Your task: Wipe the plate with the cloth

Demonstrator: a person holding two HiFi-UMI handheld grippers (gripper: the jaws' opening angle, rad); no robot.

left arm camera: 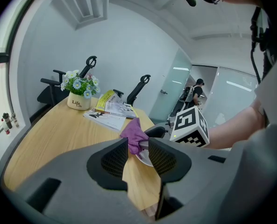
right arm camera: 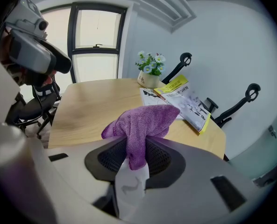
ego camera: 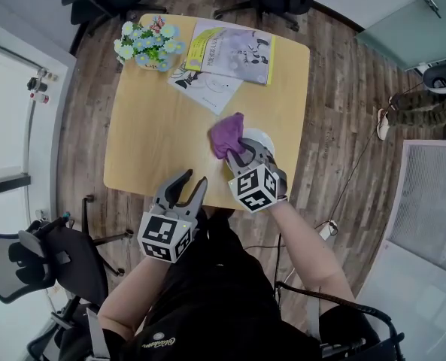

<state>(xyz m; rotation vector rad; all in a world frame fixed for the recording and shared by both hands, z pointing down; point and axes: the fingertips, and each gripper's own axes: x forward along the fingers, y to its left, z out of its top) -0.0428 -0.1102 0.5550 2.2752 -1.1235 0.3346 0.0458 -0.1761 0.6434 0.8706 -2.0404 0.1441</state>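
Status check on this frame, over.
Left gripper open, empty, near the table edge. Right gripper shut on cloth, over the plate. Nothing in the way.

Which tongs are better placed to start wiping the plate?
Right. The right tongs are shut on the purple cloth at the white plate. The left tongs are open and empty, near the table edge.

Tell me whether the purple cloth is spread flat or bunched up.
Bunched up. The purple cloth is pinched between the right claw's jaws, and its folds stand out beyond them in a crumpled clump.
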